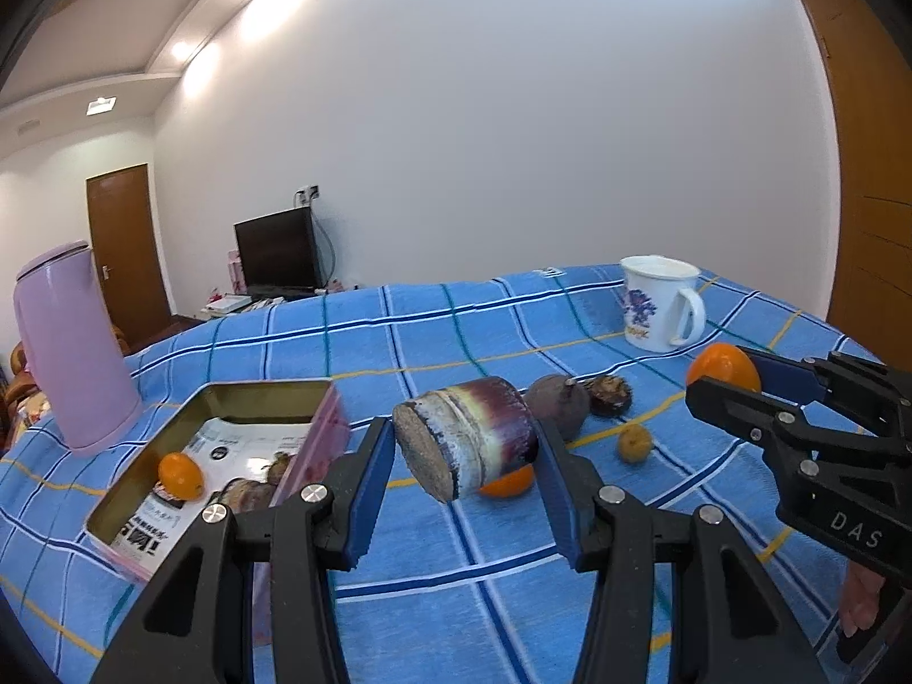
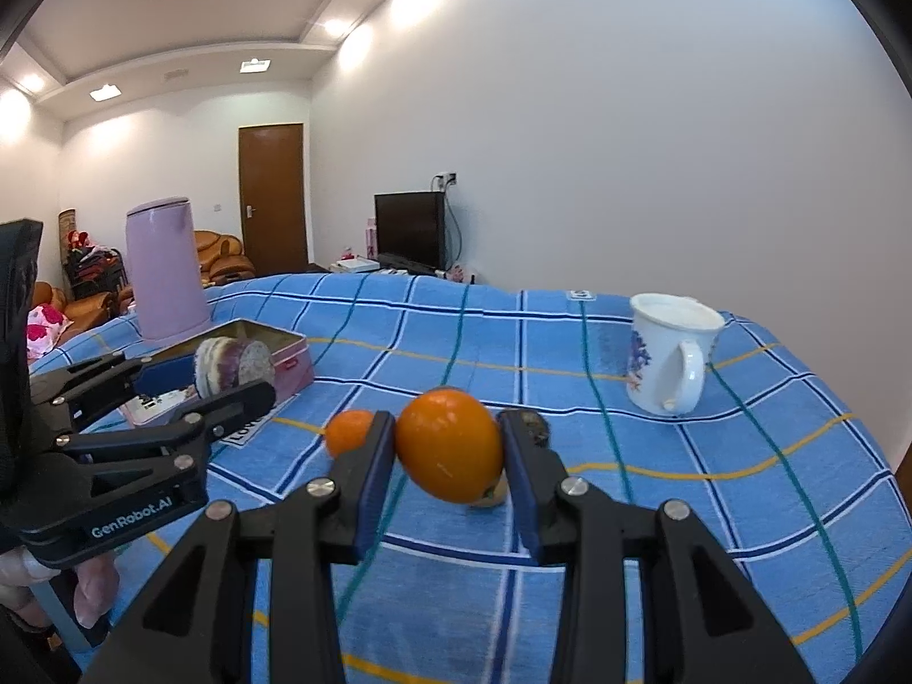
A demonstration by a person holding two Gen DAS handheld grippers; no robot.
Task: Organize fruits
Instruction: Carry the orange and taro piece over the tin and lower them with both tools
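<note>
Fruit sorting under way on a bed spread with a blue checked sheet [image 1: 456, 570]: both grippers are loaded. The left gripper [image 1: 464, 473] is clamped on a short purple-and-cream stalk piece [image 1: 467, 444], likely sugar cane, held clear of the sheet just beside an open pink tin [image 1: 319, 444]. The right gripper [image 2: 450, 456] is closed on a large orange [image 2: 450, 444], lifted above the middle of the sheet.

The tin already holds a small orange [image 1: 180, 476] and at least two dark fruits [image 1: 251, 493], lying on printed paper that lines its bottom. By that showing, the job looks partly done.

Left loose on the sheet are another orange [image 1: 510, 481] behind the held stalk, a round purple fruit [image 1: 558, 404], a darker wrinkled one [image 1: 610, 396] touching it, and a small yellow fruit [image 1: 634, 443] nearby. Those four, plus the two pieces now in the jaws, appear yet to be placed, assuming the tin is their destination.

A lilac kettle [image 1: 74, 347] stands behind the tin, and a white flowered mug [image 1: 661, 305] sits well apart near the far right edge; neither seems part of the sorting. The stalk is nearer the tin than the held orange.
</note>
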